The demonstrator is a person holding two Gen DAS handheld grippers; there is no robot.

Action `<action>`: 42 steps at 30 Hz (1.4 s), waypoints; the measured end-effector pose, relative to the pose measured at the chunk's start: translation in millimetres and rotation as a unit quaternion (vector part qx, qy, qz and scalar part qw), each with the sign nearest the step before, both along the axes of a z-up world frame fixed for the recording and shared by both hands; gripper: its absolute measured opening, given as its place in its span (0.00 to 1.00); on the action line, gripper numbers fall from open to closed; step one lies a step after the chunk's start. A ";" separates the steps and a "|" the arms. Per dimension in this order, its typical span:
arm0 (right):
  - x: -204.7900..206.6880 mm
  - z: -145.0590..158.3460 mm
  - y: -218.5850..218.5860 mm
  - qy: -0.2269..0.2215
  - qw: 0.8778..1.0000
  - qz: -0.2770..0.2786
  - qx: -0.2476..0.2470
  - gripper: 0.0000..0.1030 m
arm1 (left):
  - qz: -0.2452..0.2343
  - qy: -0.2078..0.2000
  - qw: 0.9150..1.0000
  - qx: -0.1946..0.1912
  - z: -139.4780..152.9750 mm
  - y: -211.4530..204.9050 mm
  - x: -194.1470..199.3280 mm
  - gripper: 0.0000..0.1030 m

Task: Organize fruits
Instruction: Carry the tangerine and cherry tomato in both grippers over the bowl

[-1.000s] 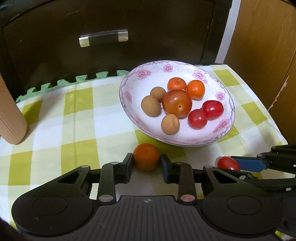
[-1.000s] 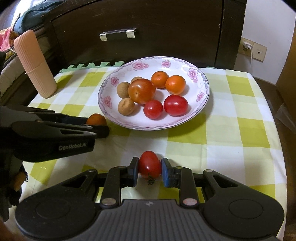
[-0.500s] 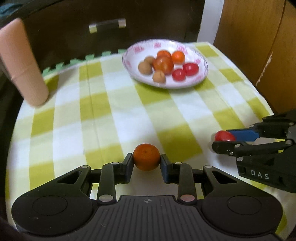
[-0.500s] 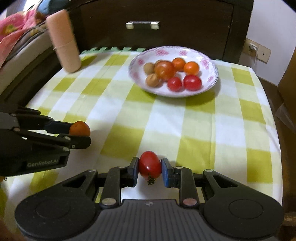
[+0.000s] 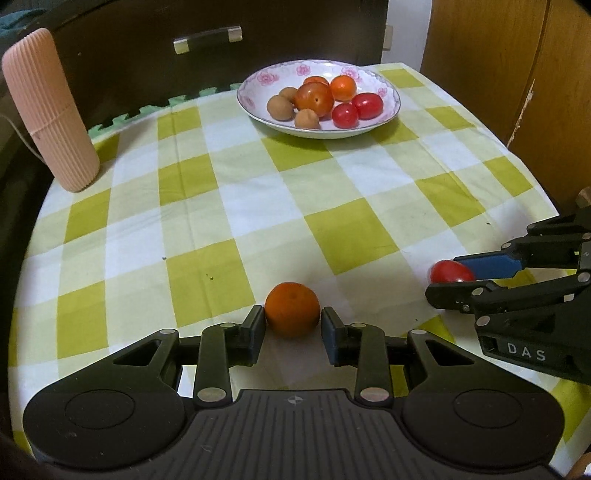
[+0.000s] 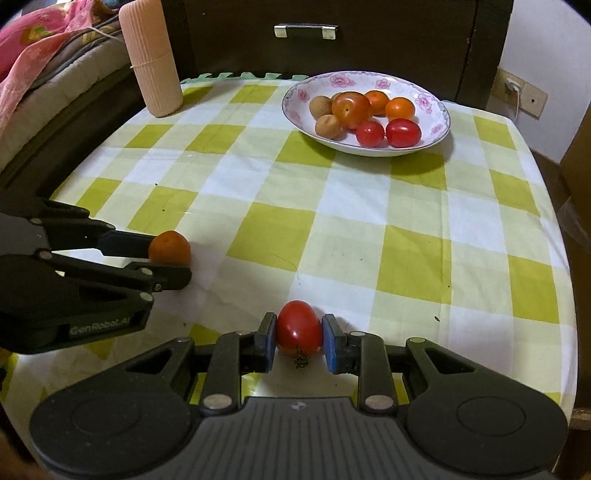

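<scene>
My left gripper (image 5: pixel 292 322) is shut on a small orange (image 5: pixel 291 309), low over the checked cloth near the table's front. It shows again at the left of the right wrist view as left gripper (image 6: pixel 171 260) with the orange (image 6: pixel 169 246). My right gripper (image 6: pixel 298 338) is shut on a red cherry tomato (image 6: pixel 298 328), stem end down. In the left wrist view the right gripper (image 5: pixel 451 281) holds that tomato (image 5: pixel 448 271) at the far right. A flowered plate (image 5: pixel 396 99) (image 6: pixel 369 152) stands at the back with several oranges, tomatoes and brown fruits.
A pink ribbed cylinder (image 5: pixel 48 110) (image 6: pixel 153 59) stands at the back left of the yellow-and-white cloth (image 5: pixel 258 206). A dark drawer front with a metal handle (image 6: pixel 304 30) rises behind the table. Wooden panels (image 5: pixel 498 55) flank the right; bedding (image 6: pixel 37 55) lies left.
Both grippers have pulled back from the plate toward the table's front edge, each carrying its fruit. The plate now sits far off at the back.
</scene>
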State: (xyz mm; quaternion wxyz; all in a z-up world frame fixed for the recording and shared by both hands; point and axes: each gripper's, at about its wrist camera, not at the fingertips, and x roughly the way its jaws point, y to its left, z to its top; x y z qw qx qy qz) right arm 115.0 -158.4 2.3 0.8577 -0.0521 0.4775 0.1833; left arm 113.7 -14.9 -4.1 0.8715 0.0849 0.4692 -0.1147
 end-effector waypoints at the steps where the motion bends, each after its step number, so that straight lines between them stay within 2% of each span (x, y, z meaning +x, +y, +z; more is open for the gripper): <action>1: 0.5 0.1 -0.8 0.002 1.000 0.000 0.002 0.25 | 0.001 0.000 1.000 -0.003 1.0 1.1 -0.2 0.44; 3: 1.8 0.1 -2.5 0.004 1.000 -0.001 0.009 0.27 | 0.003 -0.004 1.000 -0.007 3.7 2.9 -1.2 0.57; 5: 2.3 0.4 -3.4 0.007 1.000 0.002 0.013 0.34 | 0.000 -0.011 1.000 -0.006 6.3 3.8 -3.0 0.59; 7: 2.7 0.2 -4.0 0.009 1.000 0.004 0.015 0.37 | -0.004 -0.014 1.000 -0.003 6.9 3.6 -3.8 0.62; 13: 2.4 -0.3 -6.7 0.008 1.000 0.005 0.019 0.37 | -0.006 -0.007 1.000 0.000 -0.8 5.3 -1.3 0.64; 20: 1.7 -0.2 -0.7 0.005 1.000 0.008 0.002 0.36 | -0.007 -0.005 1.000 0.003 -3.8 3.0 2.8 0.59; 22: 1.3 0.1 -0.4 0.003 1.000 0.006 -0.005 0.25 | -0.006 -0.003 1.000 0.000 -3.3 2.6 2.7 0.54; 24: 1.8 0.7 -0.9 0.005 1.000 0.003 -0.005 0.25 | -0.004 -0.001 1.000 -0.001 -2.0 1.8 2.7 0.40; 25: 1.7 0.9 -0.4 0.007 1.000 0.004 -0.004 0.25 | -0.004 0.002 1.000 -0.004 -0.9 1.7 3.0 0.38; 30: 0.3 4.4 2.3 0.006 1.000 0.008 0.003 0.25 | -0.009 0.006 1.000 -0.003 1.6 -2.4 2.3 0.37; 42: 10.1 20.3 -6.7 -0.012 0.999 -0.025 0.034 0.25 | -0.010 -0.022 0.999 -0.022 20.5 -10.1 4.1 0.37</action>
